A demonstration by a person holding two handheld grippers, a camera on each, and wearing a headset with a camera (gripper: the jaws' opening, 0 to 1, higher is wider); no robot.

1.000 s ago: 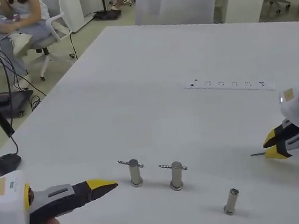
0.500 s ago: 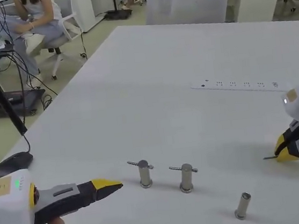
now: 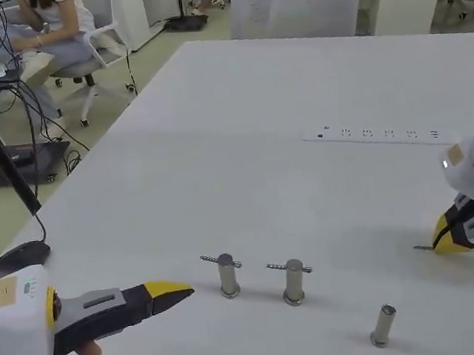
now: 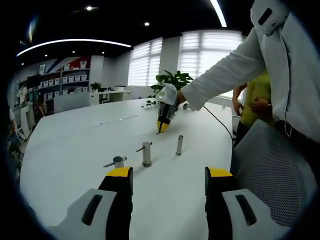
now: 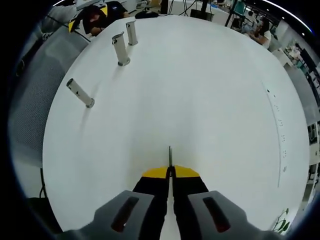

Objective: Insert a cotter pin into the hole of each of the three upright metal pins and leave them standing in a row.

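Head view query, Checker: how many of the metal pins are fitted?

Operator: Two of three. The left metal pin (image 3: 228, 279) stands on the table (image 3: 240, 126) with the first cotter pin (image 3: 219, 260) through its cross hole, near the top. The middle metal pin (image 3: 294, 284), just beside it, carries the second cotter pin (image 3: 288, 267) the same way.

Checker: Location of the unfitted item?

Operator: The third metal pin (image 3: 382, 325) stands on its base, to the right of the fitted pair and nearer the person, apart from both. No cotter shows in it. It looks tilted in the head view but reads upright in the left gripper view, so the tilt is probably perspective.

Checker: State of tooling?

Operator: Right gripper (image 5: 170, 171): jaws closed on the third cotter pin (image 5: 169, 156), which projects straight ahead from the tips. The gripper is low over the table, well apart from the third metal pin. Whether the cotter's tip touches the table cannot be determined. Left gripper (image 3: 205, 334): jaws spread, nothing between them, near the left metal pin.

Checker: Progress assessment?

Operator: About two thirds complete, by judgement. Outstanding: carry the third cotter pin to the third metal pin, align it with the hole and push it through. The hole's facing is too small to tell. The third metal pin sits somewhat out of line with the pair, so the row may need truing afterward.
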